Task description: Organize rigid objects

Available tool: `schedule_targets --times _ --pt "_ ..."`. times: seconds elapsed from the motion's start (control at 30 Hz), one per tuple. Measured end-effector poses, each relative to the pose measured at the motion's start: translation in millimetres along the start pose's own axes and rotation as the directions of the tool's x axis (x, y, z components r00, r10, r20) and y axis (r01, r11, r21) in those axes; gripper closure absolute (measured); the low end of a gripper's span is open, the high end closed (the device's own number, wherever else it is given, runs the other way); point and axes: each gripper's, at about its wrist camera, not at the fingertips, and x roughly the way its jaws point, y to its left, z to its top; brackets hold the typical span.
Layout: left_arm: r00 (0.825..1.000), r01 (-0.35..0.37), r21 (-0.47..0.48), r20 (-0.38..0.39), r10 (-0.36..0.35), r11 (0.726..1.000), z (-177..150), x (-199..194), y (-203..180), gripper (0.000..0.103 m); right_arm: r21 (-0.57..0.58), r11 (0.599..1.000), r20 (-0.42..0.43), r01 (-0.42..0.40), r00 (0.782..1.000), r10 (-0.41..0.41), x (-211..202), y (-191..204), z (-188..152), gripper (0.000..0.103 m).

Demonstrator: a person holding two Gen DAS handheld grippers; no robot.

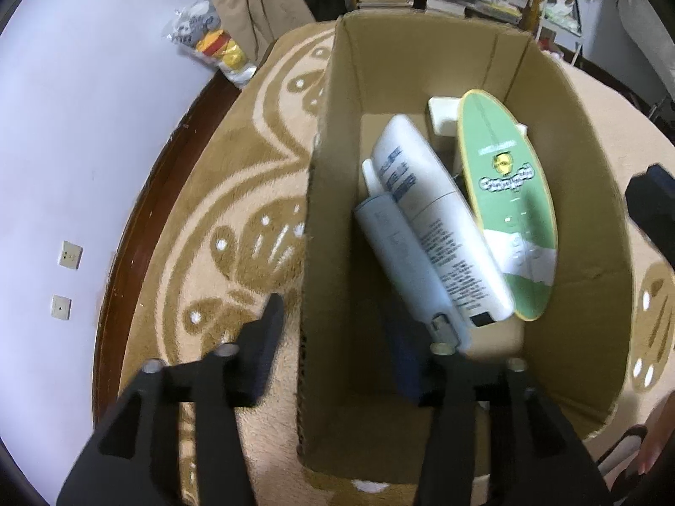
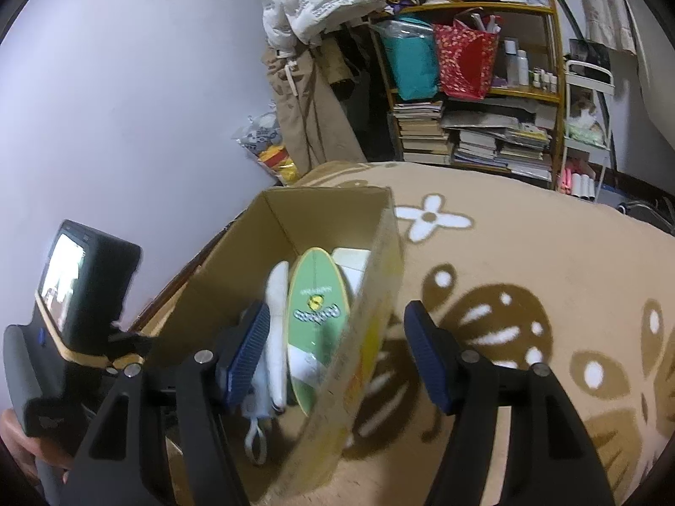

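An open cardboard box stands on a patterned blanket. Inside lie a white bottle, a pale blue tube, a green oval board and a white block at the far end. My left gripper is open and straddles the box's left wall, one finger outside and one inside. In the right wrist view my right gripper is open astride the box's right wall, its left finger inside beside the white bottle and green board.
The beige and brown blanket spreads around the box. A wall runs along the left, with a dark wooden edge below it. A bag of toys and a crowded bookshelf stand beyond. The left gripper's body shows at left.
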Motion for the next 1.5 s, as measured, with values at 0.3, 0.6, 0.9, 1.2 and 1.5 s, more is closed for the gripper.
schedule_targets --times 0.3,0.6,0.9,1.2,1.5 --pt "0.996 -0.054 0.043 0.072 0.051 0.998 -8.8 -23.0 -12.8 0.009 0.033 0.997 -0.016 0.073 0.997 -0.072 -15.3 -19.8 -9.2 0.008" --pt "0.984 -0.024 0.05 0.178 0.015 0.998 -19.7 -53.7 -15.9 0.008 0.049 0.992 -0.031 0.112 0.993 -0.111 -30.3 -29.7 -19.4 0.002" --pt "0.943 -0.02 0.007 0.333 0.016 1.0 -34.1 -96.4 -9.2 0.008 0.052 0.992 0.015 0.112 0.994 -0.113 -59.5 -31.8 -24.5 0.002" --pt "0.878 0.033 -0.043 0.478 -0.008 0.999 -65.1 -138.4 -4.5 0.008 -0.014 0.991 0.125 0.129 0.984 -0.127 -102.3 -24.0 -29.3 0.002" --pt "0.83 0.031 -0.079 0.558 0.018 0.996 -92.1 -165.6 -3.8 0.008 -0.05 0.988 0.215 0.143 0.968 -0.129 -127.9 -21.3 -42.8 0.002"
